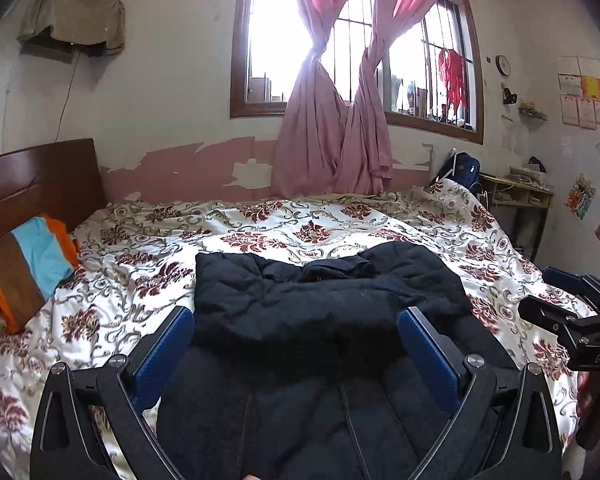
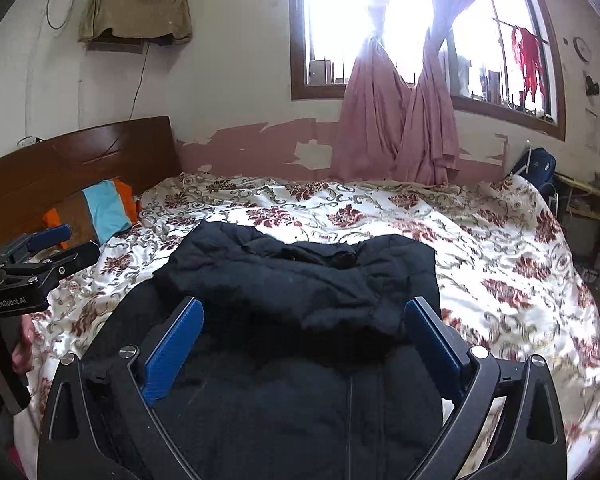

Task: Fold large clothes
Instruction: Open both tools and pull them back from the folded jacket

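Here my left gripper (image 1: 296, 322) and right gripper (image 2: 304, 316) both stand spread wide, pinching nothing, over the near part of the dark padded jacket (image 1: 324, 296) (folded over on itself), which lies just ahead on the floral bedspread (image 1: 260, 232), the pink curtains (image 1: 332, 136) beyond.

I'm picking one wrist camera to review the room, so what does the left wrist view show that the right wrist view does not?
Only the left wrist view shows the wall papers, the cartoon stickers and the right gripper at its right edge. Only the right wrist view shows the left gripper at its left edge. Both share the dark jacket lying on the floral bedspread, the striped pillow, the pink curtains and the wall clock.
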